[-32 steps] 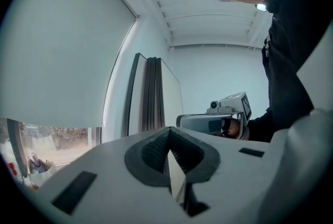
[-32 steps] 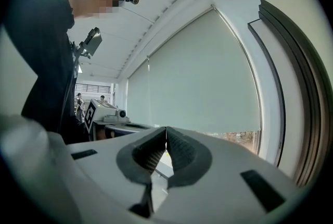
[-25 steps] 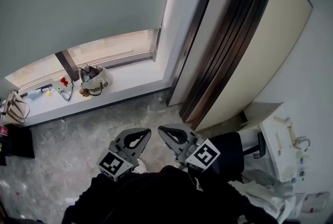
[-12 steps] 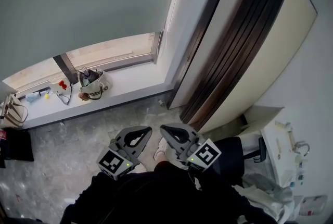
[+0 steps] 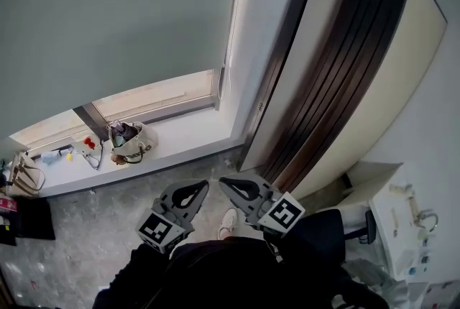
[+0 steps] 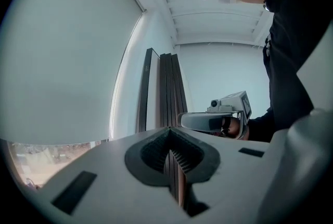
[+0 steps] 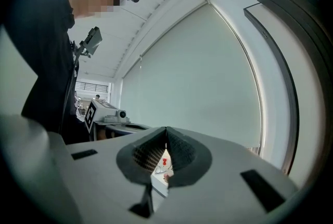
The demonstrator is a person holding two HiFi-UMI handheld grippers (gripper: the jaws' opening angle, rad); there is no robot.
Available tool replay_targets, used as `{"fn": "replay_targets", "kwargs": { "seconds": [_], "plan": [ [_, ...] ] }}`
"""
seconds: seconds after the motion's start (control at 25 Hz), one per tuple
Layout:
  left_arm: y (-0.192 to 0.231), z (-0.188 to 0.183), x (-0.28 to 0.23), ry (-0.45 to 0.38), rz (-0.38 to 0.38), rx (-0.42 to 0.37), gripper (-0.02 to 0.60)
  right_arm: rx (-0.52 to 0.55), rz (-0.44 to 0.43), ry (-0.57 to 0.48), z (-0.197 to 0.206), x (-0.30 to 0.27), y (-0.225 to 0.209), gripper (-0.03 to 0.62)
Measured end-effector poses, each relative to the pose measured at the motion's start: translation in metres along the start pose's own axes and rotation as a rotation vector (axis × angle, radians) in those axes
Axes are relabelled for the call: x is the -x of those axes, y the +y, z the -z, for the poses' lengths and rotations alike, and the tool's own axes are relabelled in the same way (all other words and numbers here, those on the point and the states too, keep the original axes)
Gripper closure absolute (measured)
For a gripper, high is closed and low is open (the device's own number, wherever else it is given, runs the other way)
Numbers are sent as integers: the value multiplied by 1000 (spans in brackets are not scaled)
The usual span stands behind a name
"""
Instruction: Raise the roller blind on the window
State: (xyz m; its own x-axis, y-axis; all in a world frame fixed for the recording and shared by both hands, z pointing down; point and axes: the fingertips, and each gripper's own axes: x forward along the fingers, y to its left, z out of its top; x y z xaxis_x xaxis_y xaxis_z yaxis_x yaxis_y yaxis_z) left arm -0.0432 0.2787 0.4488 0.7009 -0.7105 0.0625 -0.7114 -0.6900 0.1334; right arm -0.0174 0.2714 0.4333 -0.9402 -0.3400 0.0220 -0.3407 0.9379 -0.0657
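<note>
The pale grey-green roller blind (image 5: pixel 115 20) hangs low over the window, leaving a bright strip of glass (image 5: pixel 154 95) above the sill. Both grippers are held side by side at waist height, well short of the window and touching nothing. My left gripper (image 5: pixel 201 187) is shut and empty, and so is my right gripper (image 5: pixel 225 182). In the left gripper view the shut jaws (image 6: pixel 169 132) point past the blind (image 6: pixel 67 61), with the right gripper (image 6: pixel 208 121) beside them. In the right gripper view the shut jaws (image 7: pixel 166 130) face the blind (image 7: pixel 197 82). No pull cord can be made out.
On the white window sill (image 5: pixel 180 131) stand a tan bag (image 5: pixel 128 142), small items, and another bag (image 5: pixel 21 174) at far left. Dark stacked panels (image 5: pixel 338 70) lean right of the window. A cluttered white desk (image 5: pixel 410 221) sits at lower right, over marble floor (image 5: pixel 93 214).
The person has stepped toward the window, so the blind and sill fill more of the head view. Both grippers stay shut, side by side.
</note>
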Motion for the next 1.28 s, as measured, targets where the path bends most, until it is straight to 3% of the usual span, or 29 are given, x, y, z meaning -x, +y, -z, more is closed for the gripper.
{"fn": "replay_targets", "kwargs": {
  "seconds": [0.44,0.88,1.28],
  "plan": [
    [39,-23,-119,12,-40,-11,575,1,-45,-20,-17,10,-124,588],
    [74,-24,-176,17,-85,-5,575,-32,-56,-10,-11,8,-196,588],
    [154,-30,-221,5,-18,-26,575,-27,9,-5,-8,-44,-263,588]
  ]
}}
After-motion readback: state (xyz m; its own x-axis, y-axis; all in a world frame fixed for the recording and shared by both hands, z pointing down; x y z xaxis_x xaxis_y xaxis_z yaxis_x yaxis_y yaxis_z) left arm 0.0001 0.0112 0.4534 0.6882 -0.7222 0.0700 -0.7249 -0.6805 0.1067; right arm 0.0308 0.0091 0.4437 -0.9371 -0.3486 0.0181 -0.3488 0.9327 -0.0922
